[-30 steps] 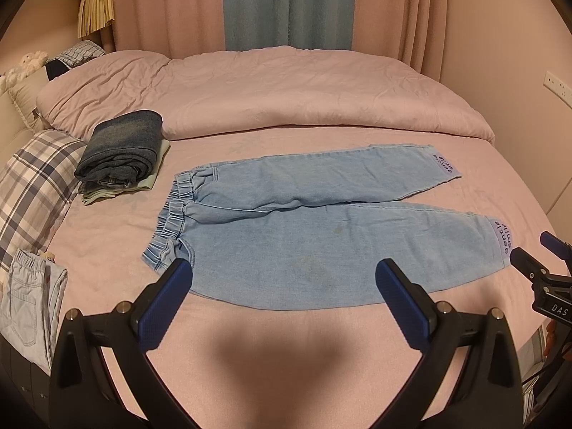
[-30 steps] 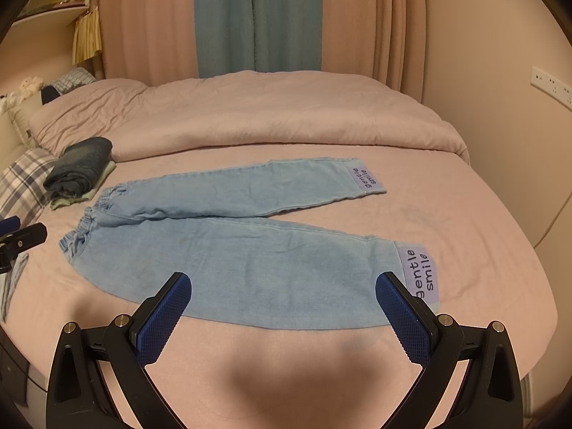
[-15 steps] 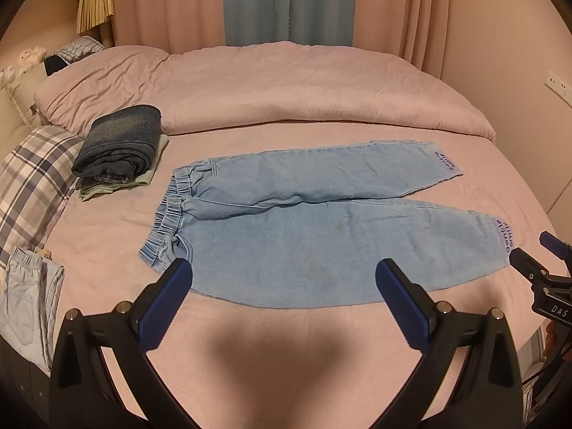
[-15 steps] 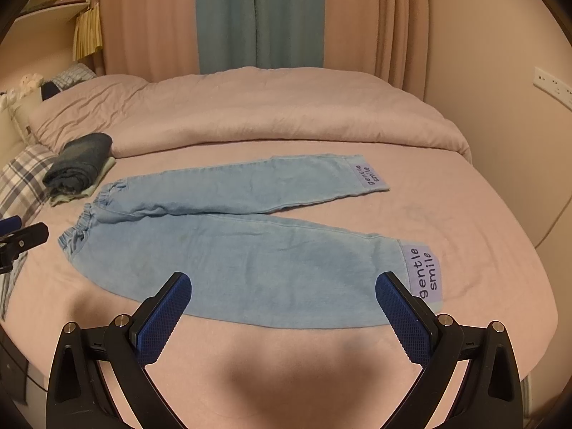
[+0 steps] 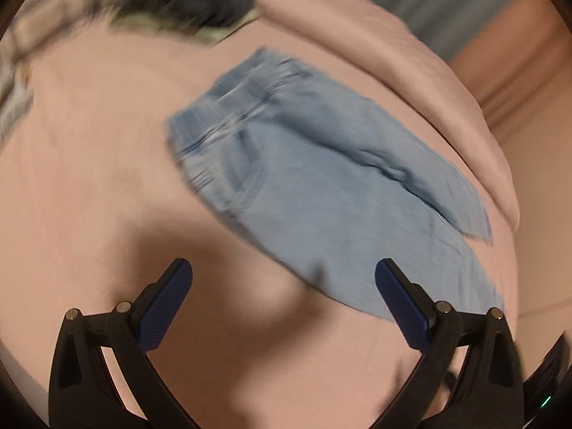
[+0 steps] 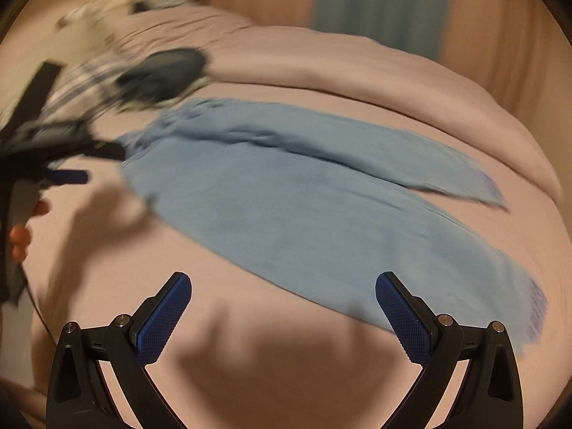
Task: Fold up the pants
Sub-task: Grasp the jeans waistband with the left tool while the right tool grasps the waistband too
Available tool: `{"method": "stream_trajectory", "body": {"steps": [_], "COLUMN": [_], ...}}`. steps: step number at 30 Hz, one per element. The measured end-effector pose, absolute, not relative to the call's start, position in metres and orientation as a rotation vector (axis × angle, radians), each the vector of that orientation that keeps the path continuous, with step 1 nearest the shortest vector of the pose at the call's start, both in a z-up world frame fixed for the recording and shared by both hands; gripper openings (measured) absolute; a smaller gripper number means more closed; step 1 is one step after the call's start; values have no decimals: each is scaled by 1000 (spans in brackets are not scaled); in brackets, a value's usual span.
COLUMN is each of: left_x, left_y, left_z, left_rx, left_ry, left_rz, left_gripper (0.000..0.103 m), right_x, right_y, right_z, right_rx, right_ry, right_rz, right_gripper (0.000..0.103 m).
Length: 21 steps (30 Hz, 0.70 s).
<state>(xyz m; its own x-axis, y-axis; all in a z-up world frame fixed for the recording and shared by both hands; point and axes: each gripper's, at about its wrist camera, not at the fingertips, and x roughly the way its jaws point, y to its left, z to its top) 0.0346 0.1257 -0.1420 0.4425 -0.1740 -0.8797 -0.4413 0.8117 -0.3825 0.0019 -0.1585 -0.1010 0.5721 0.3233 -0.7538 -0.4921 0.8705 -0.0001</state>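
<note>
in the right wrist view, far to the left of the right gripper [image 6: 283,307], a person's hand [image 6: 19,236] holds the left gripper [image 6: 71,164], blurred, its blue-tipped fingers pointing toward the waistband end of the pants [image 6: 304,211]. beyond it, up and to the left, a dark folded garment [image 6: 164,71] sits on the bed [image 6: 107,268], smeared by blur, next to a plaid pillow [image 6: 78,82]. the right gripper is released, its two fingers spread wide with nothing between them, hanging over bare pink sheet just short of the near edge of the pants. the light blue pants lie flat and unfolded ahead of it, waistband to the left, both legs running off to the right, the nearer leg passing just behind the right finger, and a blurred purple patch shows at its cuff. a pink blanket [image 6: 357,64] is bunched up beyond the pants, with curtains [image 6: 379,0] behind. in the left wrist view, the left gripper [image 5: 284,293] is likewise released and empty, fingers wide apart over the sheet, with the waistband of the pants [image 5: 321,193] ahead and slightly right, and the nearer leg reaching down behind its right finger.
</note>
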Motion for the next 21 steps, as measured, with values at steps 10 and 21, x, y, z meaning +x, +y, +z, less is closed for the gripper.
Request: {"method": "stream_trajectory", "body": {"steps": [10, 21], "left_x": [82, 73], "left_y": [163, 190], "left_z": [-156, -155], "left_rx": [-834, -919], "left_ry": [976, 906], "left_rz": [189, 208], "left_gripper": [87, 19], "right_x": [27, 31], "right_y": [-71, -53], "right_z": [-156, -161], "right_rx": [-514, -543], "right_ry": [738, 723], "right_rz": [589, 713], "right_gripper": [70, 10]}}
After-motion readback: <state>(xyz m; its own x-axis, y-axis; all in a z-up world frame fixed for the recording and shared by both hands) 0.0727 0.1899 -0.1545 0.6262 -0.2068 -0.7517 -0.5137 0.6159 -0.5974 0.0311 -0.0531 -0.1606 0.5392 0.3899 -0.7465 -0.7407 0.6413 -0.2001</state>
